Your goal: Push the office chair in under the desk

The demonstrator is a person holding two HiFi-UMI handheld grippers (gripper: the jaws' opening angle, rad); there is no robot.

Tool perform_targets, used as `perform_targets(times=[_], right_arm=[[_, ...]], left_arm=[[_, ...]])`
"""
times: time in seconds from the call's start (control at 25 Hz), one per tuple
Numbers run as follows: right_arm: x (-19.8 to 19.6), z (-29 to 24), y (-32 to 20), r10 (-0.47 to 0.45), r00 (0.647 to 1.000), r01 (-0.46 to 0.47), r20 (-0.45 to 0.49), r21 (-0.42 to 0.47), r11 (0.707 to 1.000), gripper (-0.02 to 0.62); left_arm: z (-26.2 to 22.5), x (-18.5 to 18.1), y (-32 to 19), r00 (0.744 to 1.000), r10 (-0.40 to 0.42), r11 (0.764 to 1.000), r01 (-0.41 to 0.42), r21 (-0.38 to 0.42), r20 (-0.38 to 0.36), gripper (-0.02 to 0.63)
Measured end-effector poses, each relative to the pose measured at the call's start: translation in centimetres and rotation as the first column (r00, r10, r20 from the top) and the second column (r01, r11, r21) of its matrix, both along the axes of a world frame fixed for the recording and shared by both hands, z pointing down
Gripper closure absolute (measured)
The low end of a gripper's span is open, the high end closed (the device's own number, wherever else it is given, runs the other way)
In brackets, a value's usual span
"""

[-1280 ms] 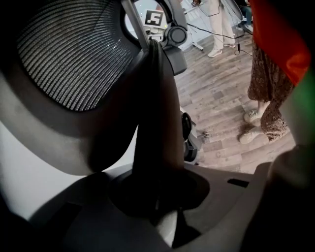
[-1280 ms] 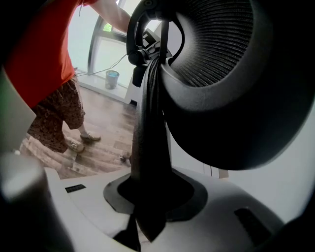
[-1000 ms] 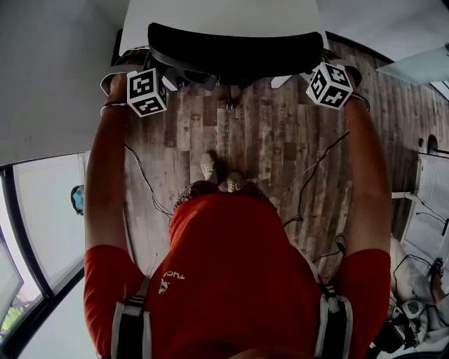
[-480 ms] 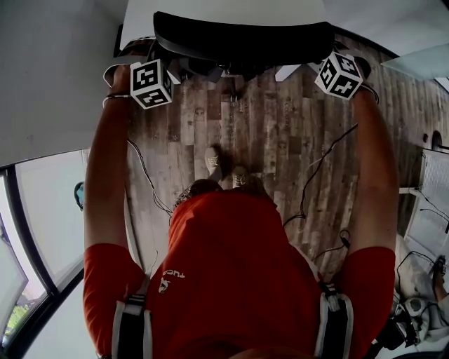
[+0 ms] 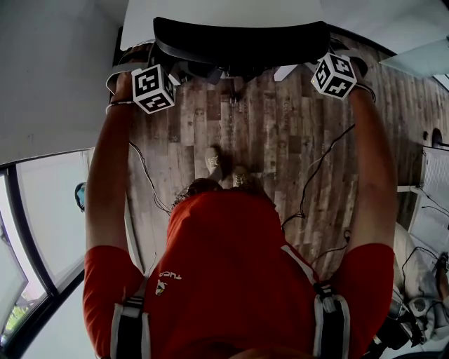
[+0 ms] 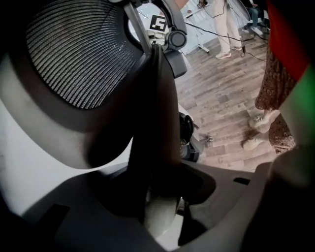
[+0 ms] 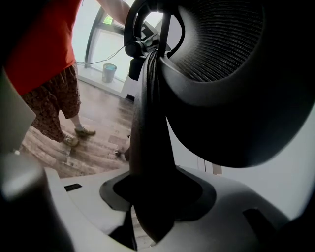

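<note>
Straddling the side edges of the office chair backrest, the left gripper and right gripper have just been opening; jaws spread, apparently not clamping. Chair sits tucked against the white desk.

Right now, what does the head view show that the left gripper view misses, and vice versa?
Only the head view: the glass wall and the shoulder straps. Only the left gripper view: the chair back's mesh weave close up and a bystander's pale-trousered legs. Both: the black office chair, wooden floor, red shirt, shoes.
</note>
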State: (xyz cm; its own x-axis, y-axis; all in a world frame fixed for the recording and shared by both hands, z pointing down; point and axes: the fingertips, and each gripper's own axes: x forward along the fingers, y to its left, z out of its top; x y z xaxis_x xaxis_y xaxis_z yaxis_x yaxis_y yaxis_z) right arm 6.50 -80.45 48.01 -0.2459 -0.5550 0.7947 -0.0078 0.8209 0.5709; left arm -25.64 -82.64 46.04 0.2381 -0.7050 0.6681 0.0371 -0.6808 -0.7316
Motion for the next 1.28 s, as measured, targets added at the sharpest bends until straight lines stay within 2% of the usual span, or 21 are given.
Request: perform_targets(times=[0.24, 0.4, 0.56, 0.68, 0.76, 0.84, 0.96, 1.08, 1.16, 1.28], right_arm=[[0.4, -1.3, 1.0, 0.026, 1.000, -0.026, 0.003, 0.056, 0.998, 0.374], [0.8, -2.8, 2.3, 0.037, 0.999, -0.038, 0.011, 0.078, 0.996, 0.369], [1.5, -5.0, 4.0, 0.063, 0.996, -0.070, 0.063, 0.115, 0.991, 0.368], [1.9, -7.1, 5.2, 0.086, 0.986, -0.109, 0.142, 0.162, 0.981, 0.368], [1.9, -8.7, 6.1, 0.096, 0.970, -0.142, 0.222, 0.200, 0.969, 0.368], [1.5, -10.2, 7.4, 0.101, 0.942, -0.180, 0.320, 0.228, 0.957, 0.368], [0.2, -12.1, 9.7, 0.098, 0.863, -0.240, 0.495, 0.231, 0.943, 0.368], [-1.5, -13.5, 12.3, 0.085, 0.749, -0.281, 0.657, 0.200, 0.939, 0.370], [-2.7, -14.1, 13.9, 0.076, 0.662, -0.299, 0.745, 0.169, 0.939, 0.377], [-4.2, -14.9, 15.9, 0.059, 0.538, -0.305, 0.841, 0.129, 0.943, 0.397]], left_arm=[[-1.1, -0.5, 1.6, 0.999, -0.021, 0.999, 0.022, 0.040, -0.025, 0.362], [-2.8, -0.8, 2.7, 0.998, -0.032, 0.996, 0.036, 0.081, -0.061, 0.360], [-4.9, -1.5, 4.3, 0.995, -0.040, 0.991, 0.051, 0.126, -0.093, 0.359], [-6.9, -1.7, 5.4, 0.984, -0.055, 0.985, 0.081, 0.151, -0.172, 0.359], [-8.5, -1.6, 6.4, 0.961, -0.068, 0.980, 0.114, 0.164, -0.267, 0.359], [-10.3, -1.1, 7.7, 0.919, -0.076, 0.973, 0.152, 0.171, -0.388, 0.359], [-13.1, 0.1, 10.3, 0.815, -0.071, 0.967, 0.198, 0.161, -0.576, 0.359], [-15.4, 1.9, 13.3, 0.675, -0.051, 0.971, 0.205, 0.120, -0.736, 0.360], [-16.1, 3.1, 15.1, 0.584, -0.048, 0.975, 0.203, 0.088, -0.811, 0.365], [-16.1, 4.7, 17.2, 0.474, -0.059, 0.977, 0.209, 0.047, -0.878, 0.393]])
